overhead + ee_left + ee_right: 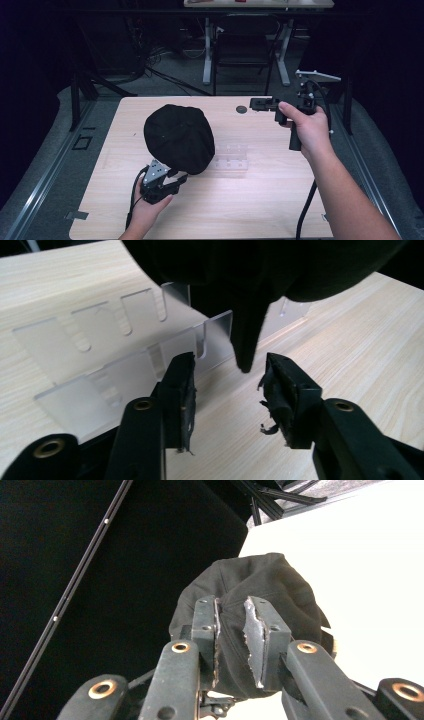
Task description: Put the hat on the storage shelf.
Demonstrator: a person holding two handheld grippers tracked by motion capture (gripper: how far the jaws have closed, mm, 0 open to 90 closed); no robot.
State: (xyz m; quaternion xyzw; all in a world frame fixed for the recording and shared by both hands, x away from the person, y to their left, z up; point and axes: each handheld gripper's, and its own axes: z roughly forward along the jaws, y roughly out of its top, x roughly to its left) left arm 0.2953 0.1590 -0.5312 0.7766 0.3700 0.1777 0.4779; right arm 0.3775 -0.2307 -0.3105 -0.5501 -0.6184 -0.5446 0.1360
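Nearest to the high view's camera is the left hand-held gripper [181, 179], at about 7 o'clock on the table [260, 200]. Its jaws stand wide and hold nothing; in the left gripper view a hanging point of the black cap [247, 340] comes down just above the gap between them, apart from both pads. The cap [179, 137] sits on a clear acrylic stand [231, 157] near the middle of the table, toward 12 to 1 o'clock from this gripper and almost touching it. Its long axis runs roughly from 11 to 5 o'clock. The right hand-held gripper [260, 104] is lifted at about 2 o'clock, well apart from the cap, its jaws moderately open and empty. The left hand is clearly the nearer one. I count one cap, one stand and two grippers.
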